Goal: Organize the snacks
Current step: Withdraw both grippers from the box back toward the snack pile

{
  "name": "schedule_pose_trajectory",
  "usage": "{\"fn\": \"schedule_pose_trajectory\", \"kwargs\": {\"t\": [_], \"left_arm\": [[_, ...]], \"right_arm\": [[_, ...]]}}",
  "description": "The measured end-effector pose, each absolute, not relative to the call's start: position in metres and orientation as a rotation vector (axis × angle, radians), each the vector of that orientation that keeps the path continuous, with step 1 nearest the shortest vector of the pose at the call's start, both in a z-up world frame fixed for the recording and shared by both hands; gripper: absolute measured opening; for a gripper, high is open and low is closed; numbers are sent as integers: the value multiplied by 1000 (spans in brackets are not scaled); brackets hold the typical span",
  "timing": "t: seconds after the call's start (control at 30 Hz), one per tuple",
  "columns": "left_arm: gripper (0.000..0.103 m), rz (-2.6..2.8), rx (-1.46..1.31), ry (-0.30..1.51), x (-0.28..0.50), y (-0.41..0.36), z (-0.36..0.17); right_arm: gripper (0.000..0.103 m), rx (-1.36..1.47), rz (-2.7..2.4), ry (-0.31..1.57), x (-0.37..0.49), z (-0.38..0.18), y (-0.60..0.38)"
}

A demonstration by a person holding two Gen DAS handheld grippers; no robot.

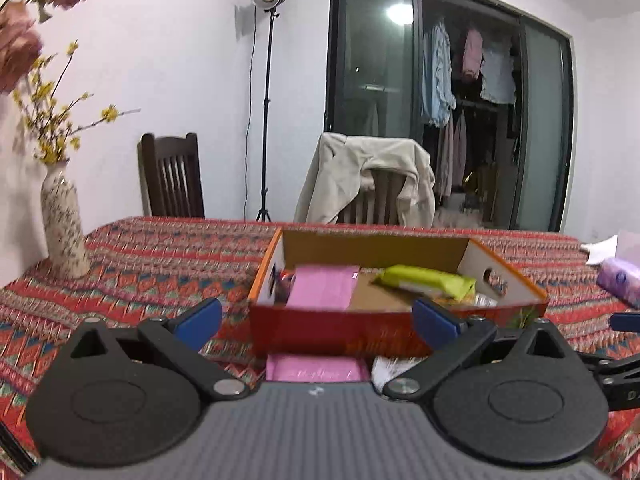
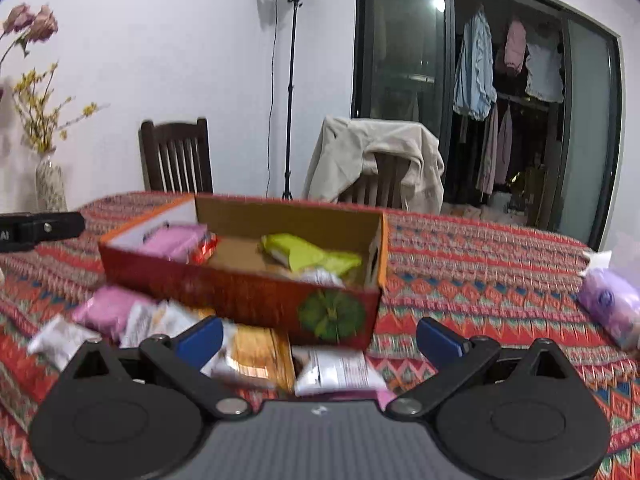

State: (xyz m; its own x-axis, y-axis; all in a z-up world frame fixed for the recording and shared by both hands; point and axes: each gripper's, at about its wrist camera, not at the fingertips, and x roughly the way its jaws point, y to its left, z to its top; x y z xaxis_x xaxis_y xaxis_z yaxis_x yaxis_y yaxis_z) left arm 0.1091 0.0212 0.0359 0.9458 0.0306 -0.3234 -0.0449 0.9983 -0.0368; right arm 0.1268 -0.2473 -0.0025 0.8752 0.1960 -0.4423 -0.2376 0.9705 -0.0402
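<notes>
A red cardboard box (image 1: 336, 330) (image 2: 240, 294) stands on the patterned table. Inside lie a pink packet (image 1: 322, 286) (image 2: 174, 240) and a yellow-green packet (image 1: 430, 282) (image 2: 310, 254). My left gripper (image 1: 318, 318) is open in front of the box, nothing between its blue pads; another pink packet (image 1: 316, 368) lies just below it. My right gripper (image 2: 320, 340) is open too, above loose snacks in front of the box: an orange packet (image 2: 260, 358), a white packet (image 2: 340, 372), a pink packet (image 2: 106, 310) and several pale packets (image 2: 64, 340).
A vase with yellow flowers (image 1: 64, 224) (image 2: 50, 188) stands at the table's left. A purple tissue pack (image 1: 620, 280) (image 2: 612, 308) lies at the right edge. Two chairs (image 1: 172, 176) stand behind the table, one draped with a beige jacket (image 1: 372, 176). A light stand (image 1: 266, 100) rises by the wall.
</notes>
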Motion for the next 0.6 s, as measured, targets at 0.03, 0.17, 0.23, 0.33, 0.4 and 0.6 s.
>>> {"fn": "schedule_pose_trajectory", "kwargs": {"t": [0.03, 0.17, 0.23, 0.33, 0.4, 0.6], "left_arm": [[103, 42, -43, 333, 106, 24, 32], [103, 60, -40, 351, 98, 35, 19], [103, 73, -38, 354, 98, 39, 14], [103, 92, -48, 367, 100, 44, 6], [103, 91, -66, 380, 103, 47, 2], [103, 84, -121, 408, 107, 56, -4]], "right_arm": [[103, -102, 223, 461, 125, -5, -249], [103, -119, 203, 494, 119, -16, -258], [103, -120, 191, 512, 120, -20, -263], [103, -127, 179, 537, 124, -24, -267], [103, -133, 173, 564, 131, -28, -266], [103, -132, 177, 642, 149, -42, -266]]}}
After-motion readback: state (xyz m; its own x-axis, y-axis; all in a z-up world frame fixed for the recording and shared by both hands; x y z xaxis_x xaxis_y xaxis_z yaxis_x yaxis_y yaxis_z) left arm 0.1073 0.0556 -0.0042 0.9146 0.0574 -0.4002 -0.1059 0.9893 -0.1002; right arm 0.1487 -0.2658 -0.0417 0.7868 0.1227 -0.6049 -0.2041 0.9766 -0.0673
